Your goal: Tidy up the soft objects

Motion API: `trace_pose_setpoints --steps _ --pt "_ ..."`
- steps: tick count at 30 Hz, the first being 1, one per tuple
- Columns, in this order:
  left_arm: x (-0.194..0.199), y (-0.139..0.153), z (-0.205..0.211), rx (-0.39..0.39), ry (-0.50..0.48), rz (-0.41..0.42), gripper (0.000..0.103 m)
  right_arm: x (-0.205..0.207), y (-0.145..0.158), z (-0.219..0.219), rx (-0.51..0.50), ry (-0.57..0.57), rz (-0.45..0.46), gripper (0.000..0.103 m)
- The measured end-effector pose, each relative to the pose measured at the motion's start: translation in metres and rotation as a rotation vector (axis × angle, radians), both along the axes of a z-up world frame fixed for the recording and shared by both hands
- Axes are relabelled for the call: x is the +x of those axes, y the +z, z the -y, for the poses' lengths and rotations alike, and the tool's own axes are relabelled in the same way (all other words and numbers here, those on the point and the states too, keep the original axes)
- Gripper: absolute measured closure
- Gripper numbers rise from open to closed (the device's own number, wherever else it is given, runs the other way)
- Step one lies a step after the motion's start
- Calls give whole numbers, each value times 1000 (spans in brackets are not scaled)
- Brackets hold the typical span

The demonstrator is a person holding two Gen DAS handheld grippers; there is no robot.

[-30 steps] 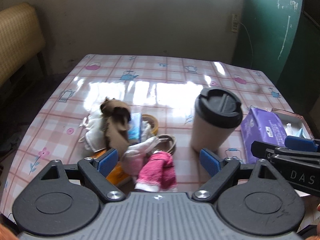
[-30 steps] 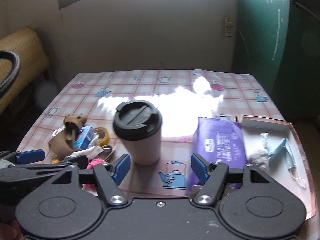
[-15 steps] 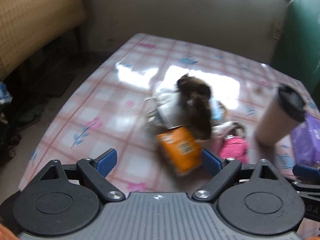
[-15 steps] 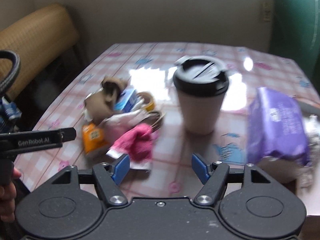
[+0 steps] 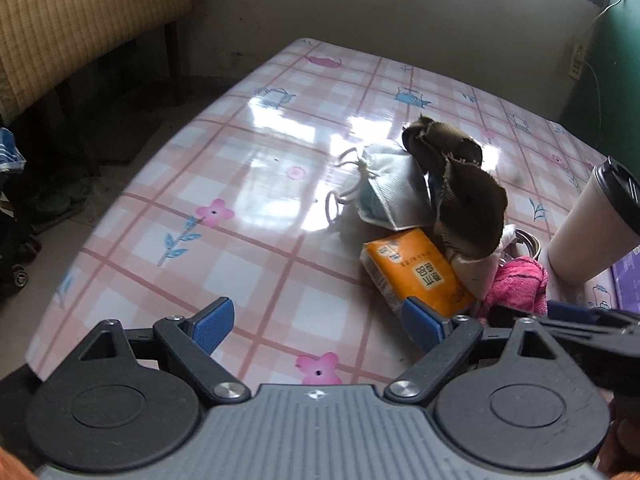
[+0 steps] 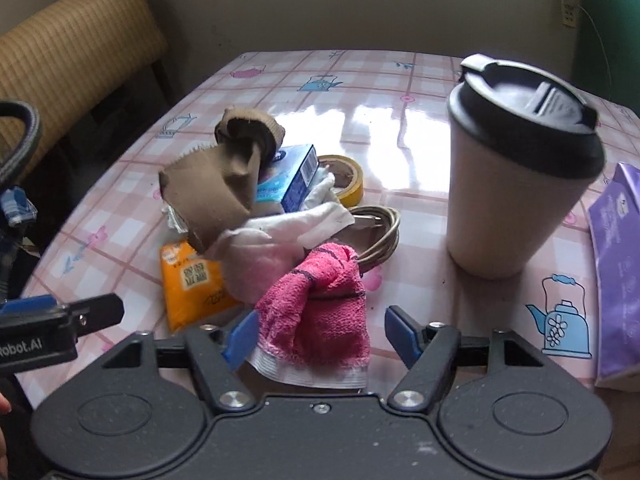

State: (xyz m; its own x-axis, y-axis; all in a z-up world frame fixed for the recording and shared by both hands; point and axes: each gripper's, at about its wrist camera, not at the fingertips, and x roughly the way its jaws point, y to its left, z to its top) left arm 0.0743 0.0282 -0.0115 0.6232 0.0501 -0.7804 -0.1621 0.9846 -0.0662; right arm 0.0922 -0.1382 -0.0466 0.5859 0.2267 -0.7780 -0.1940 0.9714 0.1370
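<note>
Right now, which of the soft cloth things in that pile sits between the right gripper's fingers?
The pink sock. It lies at the near edge of the pile between the right gripper's closing fingers; the brown sock and white sock lie farther back.

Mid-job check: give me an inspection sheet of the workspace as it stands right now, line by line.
Surface: table under a glossy pink checked cloth with teapot and flower prints.
Job's things: pink sock, white sock and brown sock heaped together; face mask at the heap's edge.
Clutter: orange tissue pack, blue box, tape roll, lidded cup, purple pack.
Grippers: right gripper jaws have just been closing, straddling the pink sock, one pad at it, the other clear. Left gripper open over bare cloth.
Cables: coiled cable beside the socks.
Surroundings: woven chair back, green door, wall socket.
</note>
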Motion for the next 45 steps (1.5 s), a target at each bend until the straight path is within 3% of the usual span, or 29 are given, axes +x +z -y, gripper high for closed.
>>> trace_pose_setpoints --steps 1,3,6,11,14,19,23,28,32,34,38,39,40,41,45 --pt "2 -3 3 0 -6 -2 9 -2 -1 3 16 3 8 51" --pt "7 -10 8 3 -19 -11 9 -5 0 9 15 -3 23 64" --pt "14 -15 19 -2 -41 -12 9 -13 4 23 -3 -38 41 71" --pt "30 -22 41 30 -85 8 9 -24 7 41 14 -55 41 71" --pt "38 -27 48 50 -91 27 3 -28 8 45 28 -58 42 71" --pt "48 -34 52 44 -106 20 2 -31 9 47 44 -62 42 71" --pt "37 -37 43 110 -106 18 13 -32 12 46 69 -45 50 71" --pt "8 -34 18 102 -128 33 25 -38 12 46 70 -12 53 71" --pt "5 -33 9 113 -119 44 22 -39 11 41 73 -5 49 72" --pt "6 -35 10 117 -121 51 15 -40 13 39 74 4 51 72" --pt "12 -38 15 164 -145 80 17 -44 17 39 71 6 63 72" --pt "13 -38 18 165 -147 91 24 -45 18 38 70 8 65 72" --pt "12 -37 18 171 -152 103 42 -46 19 38 69 9 67 72" --pt "12 -35 18 160 -162 104 50 -46 21 37 69 10 69 73" --pt "9 -21 16 104 -135 92 51 -48 30 36 74 23 88 75"
